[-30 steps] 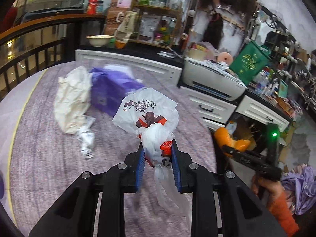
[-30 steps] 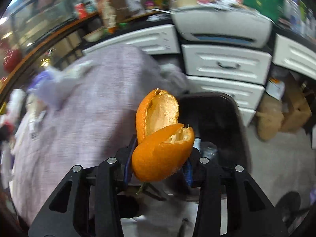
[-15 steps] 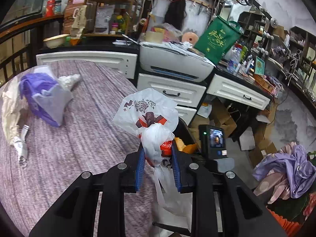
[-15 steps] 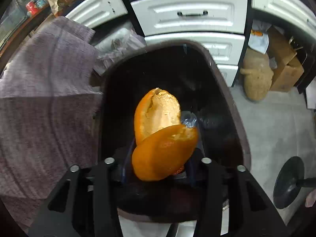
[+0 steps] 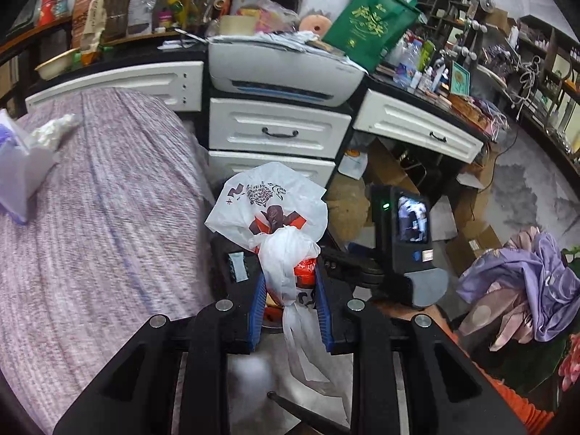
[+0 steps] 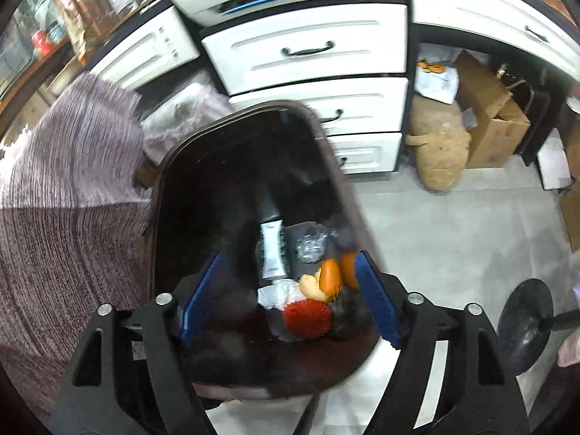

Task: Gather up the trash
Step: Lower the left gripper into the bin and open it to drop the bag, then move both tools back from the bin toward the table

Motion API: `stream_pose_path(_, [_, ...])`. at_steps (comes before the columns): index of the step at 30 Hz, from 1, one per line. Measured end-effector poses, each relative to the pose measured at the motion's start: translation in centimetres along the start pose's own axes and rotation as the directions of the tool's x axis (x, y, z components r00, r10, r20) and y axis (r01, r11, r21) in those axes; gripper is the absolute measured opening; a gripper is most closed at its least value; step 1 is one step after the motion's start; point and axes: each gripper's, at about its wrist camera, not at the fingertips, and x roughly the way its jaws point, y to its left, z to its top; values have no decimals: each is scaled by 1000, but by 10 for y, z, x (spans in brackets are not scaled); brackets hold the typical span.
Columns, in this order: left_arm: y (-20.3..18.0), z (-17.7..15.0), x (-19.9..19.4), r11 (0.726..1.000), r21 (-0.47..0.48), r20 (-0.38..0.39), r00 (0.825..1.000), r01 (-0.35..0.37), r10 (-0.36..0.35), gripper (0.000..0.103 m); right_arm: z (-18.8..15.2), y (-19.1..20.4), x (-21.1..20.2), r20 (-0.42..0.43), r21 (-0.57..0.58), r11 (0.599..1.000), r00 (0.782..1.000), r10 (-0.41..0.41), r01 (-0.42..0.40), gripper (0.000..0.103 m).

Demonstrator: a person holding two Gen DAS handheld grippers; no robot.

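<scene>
White plastic bag (image 5: pixel 270 214) with red and black print is pinched at its knotted neck between the blue pads of the left gripper (image 5: pixel 290 311); jaws nearly closed, tail of the bag hanging below. Left wrist view: bag is held up in the air past the edge of the purple-grey tablecloth (image 5: pixel 94 217), in front of the white drawers (image 5: pixel 279 134). The other tool's camera box (image 5: pixel 402 232) sits just right of it, an orange sleeve (image 5: pixel 507 395) below. More trash still on the cloth at far left: a purple bag (image 5: pixel 14 166), blurred. The bin is barely visible here, dark shape behind the bag.

Right wrist view: right gripper (image 6: pixel 290 297) hangs over the dark bin (image 6: pixel 253 188), jaws have just been opening and now stand wide with nothing pressed between the pads. Orange peel (image 6: pixel 331 275) lies down in the bin near the right pad, among a red spiky ball (image 6: pixel 308 317), a white tube (image 6: pixel 272 250) and crumpled wrappers.

Step, as I read it: peel drop looks done, bag drop is next. Next move calls for clearing the right tool away, bringing the left one over the bin mouth, then opening so the bag falls inside, not on the rim.
</scene>
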Motion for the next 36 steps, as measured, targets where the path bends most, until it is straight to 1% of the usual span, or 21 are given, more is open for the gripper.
stream_pose_path(6, [-16, 4, 42, 999, 34, -75, 997, 10, -8, 25, -2, -44, -26, 47, 76, 995, 997, -61, 57, 75])
stream_pose_path(10, [-24, 6, 70, 998, 56, -125, 992, -6, 13, 25, -2, -68, -35, 62, 122, 990, 995, -82, 74, 75])
stream_pose_path(13, [-27, 6, 88, 997, 72, -157, 987, -29, 40, 25, -3, -76, -38, 64, 134, 988, 994, -83, 74, 75])
stream_pose_path(17, [-21, 4, 107, 997, 53, -197, 979, -49, 59, 25, -5, -82, -41, 71, 148, 987, 994, -80, 69, 75])
stream_pose_path(24, [-17, 3, 130, 994, 56, -227, 968, -99, 109, 25, -7, -86, -40, 69, 157, 985, 995, -77, 66, 75])
stream_pose_path(27, [-16, 5, 138, 993, 52, -235, 965, -104, 113, 25, -7, -87, -39, 65, 159, 985, 995, -75, 63, 75])
stream_pose_path(29, [-19, 6, 141, 992, 67, -232, 966, -102, 115, 29, -7, -88, -38, 63, 159, 985, 995, -73, 62, 75])
stream_pose_path(30, [-21, 7, 142, 991, 77, -231, 965, -107, 123, 36, -7, -88, -38, 62, 159, 985, 995, -73, 63, 75])
stream_pose_path(31, [-22, 7, 143, 990, 84, -228, 965, -116, 133, 49, -7, -88, -38, 61, 158, 985, 995, -73, 63, 75])
stream_pose_path(32, [-22, 7, 143, 988, 88, -220, 965, -124, 141, 59, -7, -88, -38, 61, 159, 985, 995, -73, 63, 75])
stream_pose_path(33, [-23, 7, 141, 988, 85, -207, 968, -126, 141, 75, -7, -88, -38, 61, 161, 985, 995, -73, 63, 75])
stream_pose_path(34, [-22, 7, 140, 989, 80, -193, 972, -124, 137, 85, -7, -88, -38, 60, 162, 985, 995, -73, 63, 75])
stream_pose_path(36, [-22, 8, 139, 991, 70, -175, 976, -117, 128, 93, -7, -89, -37, 57, 163, 985, 996, -73, 63, 75])
